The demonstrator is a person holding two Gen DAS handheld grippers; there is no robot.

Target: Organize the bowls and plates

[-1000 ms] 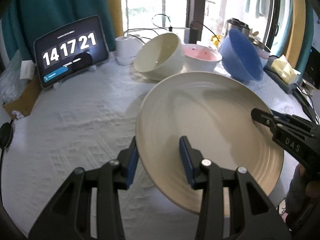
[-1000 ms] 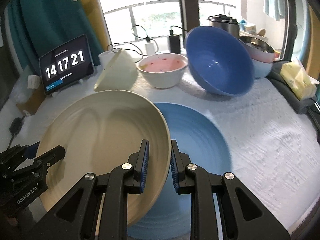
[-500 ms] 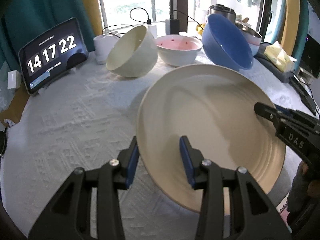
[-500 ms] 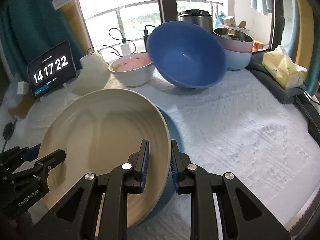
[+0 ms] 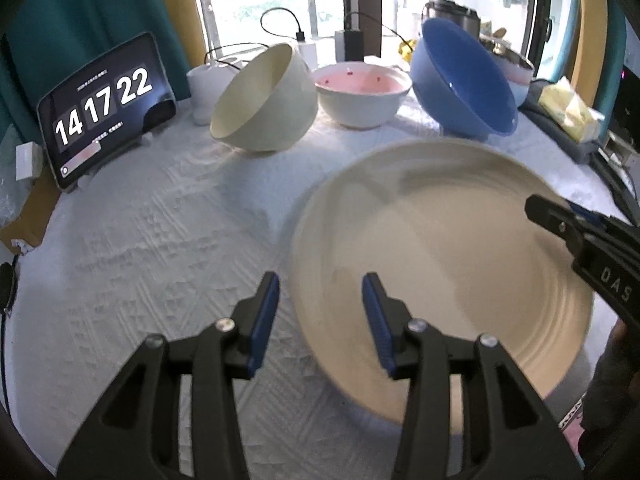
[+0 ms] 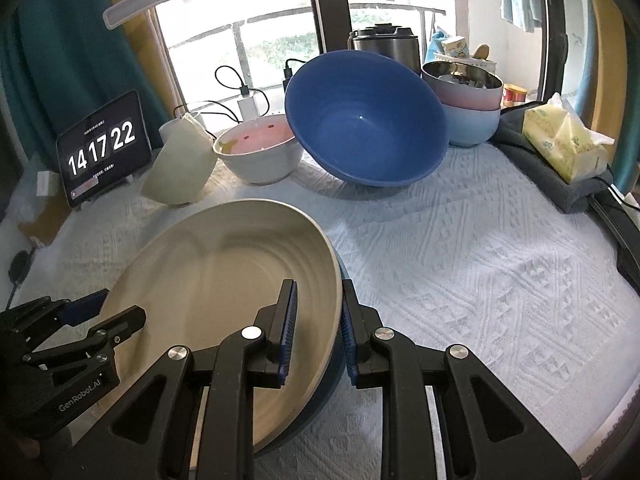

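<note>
**Both grippers loosening around the cream plate's rim**

The fingers (image 5: pixel 264 312) of the left gripper (image 5: pixel 320 316) are standing apart, one outside the cream plate (image 5: pixel 440 272) and one over its inner face, with a clear gap between the outer pad and the rim; these jaws have just been opening, and the pads are no longer pressing on the plate. Across the plate, the right gripper (image 6: pixel 318 328) is straddling the opposite rim with a narrow gap; its jaws have also just been opening, and the pads appear to be standing slightly off the rim, though the edge is blurred enough that light contact cannot be ruled out.

The cream plate is lying on top of a blue plate (image 6: pixel 334 364), of which only a sliver is showing along the near right edge in the right wrist view. Both are sitting on a white textured tablecloth (image 6: pixel 480 272).

Behind the plates, a cream bowl (image 5: pixel 264 100) is resting tipped on its side, a white bowl with a pink interior (image 5: pixel 362 94) is standing upright beside it, and a large blue bowl (image 6: pixel 364 120) is leaning tilted against a stack of pastel bowls (image 6: pixel 472 108). A tablet showing a clock (image 5: pixel 104 104) is propped at the far left, and a yellow tissue pack (image 6: pixel 564 140) is lying at the far right.
</note>
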